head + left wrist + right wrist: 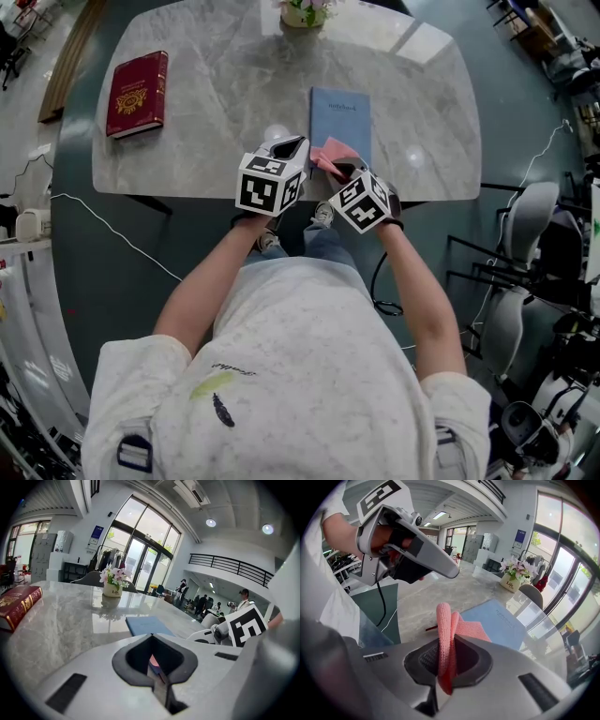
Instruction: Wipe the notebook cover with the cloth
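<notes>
This is a large, open office hall or lobby, not a home. Tall glass doors [140,564] and windows fill one wall, a railed mezzanine [234,566] runs above, and round ceiling lights [211,522] shine overhead. A marble table [225,112] bears a flower pot [112,588]. Office chairs [514,323] stand beside it, and people [202,604] gather far back.

head view looks steeply down; both gripper views share the notebook [339,112].

"notebook" on blue notebook [339,127]
</notes>
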The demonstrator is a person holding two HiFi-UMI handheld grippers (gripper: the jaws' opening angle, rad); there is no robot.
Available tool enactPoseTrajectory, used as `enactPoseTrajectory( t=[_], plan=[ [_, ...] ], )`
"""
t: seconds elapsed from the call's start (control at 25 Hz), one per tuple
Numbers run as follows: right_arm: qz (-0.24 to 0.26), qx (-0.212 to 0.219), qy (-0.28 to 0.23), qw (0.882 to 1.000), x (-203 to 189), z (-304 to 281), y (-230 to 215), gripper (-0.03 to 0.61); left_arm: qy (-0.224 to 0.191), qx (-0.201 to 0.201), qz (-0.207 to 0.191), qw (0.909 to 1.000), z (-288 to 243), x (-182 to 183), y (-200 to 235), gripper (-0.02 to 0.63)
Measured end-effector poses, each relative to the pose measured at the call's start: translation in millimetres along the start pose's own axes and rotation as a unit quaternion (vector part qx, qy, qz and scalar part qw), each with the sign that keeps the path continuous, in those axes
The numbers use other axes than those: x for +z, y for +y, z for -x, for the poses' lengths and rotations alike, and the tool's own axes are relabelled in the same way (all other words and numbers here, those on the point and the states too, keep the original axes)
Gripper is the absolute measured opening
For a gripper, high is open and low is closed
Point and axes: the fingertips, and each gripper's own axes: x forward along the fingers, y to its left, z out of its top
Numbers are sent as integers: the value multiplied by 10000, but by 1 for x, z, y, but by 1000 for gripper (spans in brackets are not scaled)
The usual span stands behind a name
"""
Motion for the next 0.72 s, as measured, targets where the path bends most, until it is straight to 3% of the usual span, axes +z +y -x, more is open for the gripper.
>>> enactPoseTrajectory(
  t=[0.44,0.72],
  plan=[
    [236,183,28,9996,-5,13,10,15,21,5,50,10000,-5,0,1,6],
    [601,-245,-268,9975,31,39,-45,15,-43,104,156,9998,-2,1,9,6]
  ],
)
